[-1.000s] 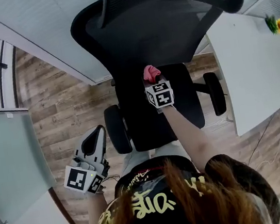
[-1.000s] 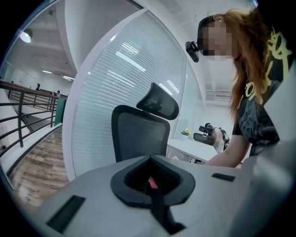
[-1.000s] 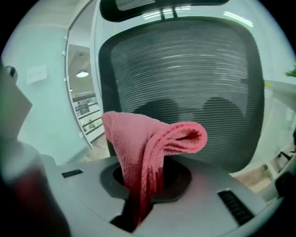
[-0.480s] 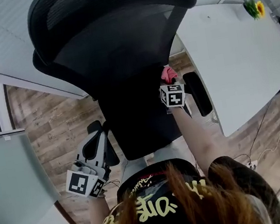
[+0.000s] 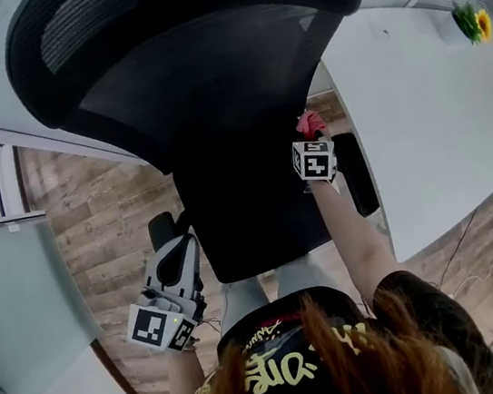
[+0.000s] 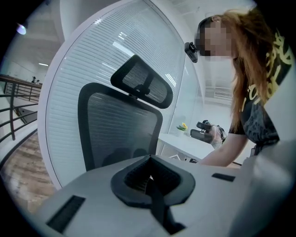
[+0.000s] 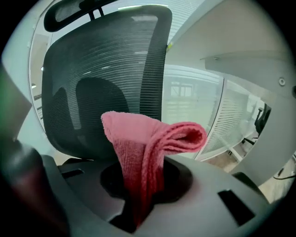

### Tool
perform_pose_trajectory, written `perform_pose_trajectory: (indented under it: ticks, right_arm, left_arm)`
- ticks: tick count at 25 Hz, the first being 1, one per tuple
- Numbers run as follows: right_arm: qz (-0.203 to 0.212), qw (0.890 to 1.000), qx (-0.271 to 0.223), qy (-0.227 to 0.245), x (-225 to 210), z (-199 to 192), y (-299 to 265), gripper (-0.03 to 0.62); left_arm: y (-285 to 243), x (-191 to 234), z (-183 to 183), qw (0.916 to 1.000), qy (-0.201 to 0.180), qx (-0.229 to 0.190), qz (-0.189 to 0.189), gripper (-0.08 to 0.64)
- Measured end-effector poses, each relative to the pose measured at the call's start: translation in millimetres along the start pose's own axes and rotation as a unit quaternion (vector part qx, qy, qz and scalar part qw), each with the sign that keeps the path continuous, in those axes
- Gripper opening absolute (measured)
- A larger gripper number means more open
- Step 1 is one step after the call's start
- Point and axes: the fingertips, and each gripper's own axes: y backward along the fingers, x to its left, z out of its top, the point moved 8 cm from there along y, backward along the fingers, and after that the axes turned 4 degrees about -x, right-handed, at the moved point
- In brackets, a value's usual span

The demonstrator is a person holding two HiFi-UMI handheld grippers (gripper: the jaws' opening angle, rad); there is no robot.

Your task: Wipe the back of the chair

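Right tongs point(image 7: 138, 194) pinch a pink cloth point(image 7: 148, 148) near the chair back point(image 5: 203, 88), ready to wipe; left tongs point(image 6: 150, 185) idle, closed on nothing.

A black office chair point(image 5: 204, 97) stands upright, its mesh back curved and topped by a headrest. A folded pink cloth point(image 7: 150, 148), pinched in the right gripper point(image 7: 138, 208), sits by the back's lower right edge.

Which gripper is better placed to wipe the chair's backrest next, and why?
Right. The right gripper is shut on the pink cloth, close to the mesh backrest; the left gripper is shut on nothing and farther off.
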Motion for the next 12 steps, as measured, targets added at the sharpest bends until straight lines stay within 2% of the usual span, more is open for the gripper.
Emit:
perform_pose_trajectory:
  ticks: [9, 12]
  right_arm:
    - [0.004, 1.000, 0.025, 0.003, -5.1, -9.6, -33.7, 0.051]
    - [0.010, 0.999, 0.024, 0.030, 1.4, -7.8, -40.1, 0.051]
  left_arm:
    - [-17.9, -0.4, -13.5, 0.9999, 0.007, 0.001, 0.014, -0.011]
    - [-16.7, -0.4, -15.8, 0.9998, 0.010, -0.001, 0.018, -0.011]
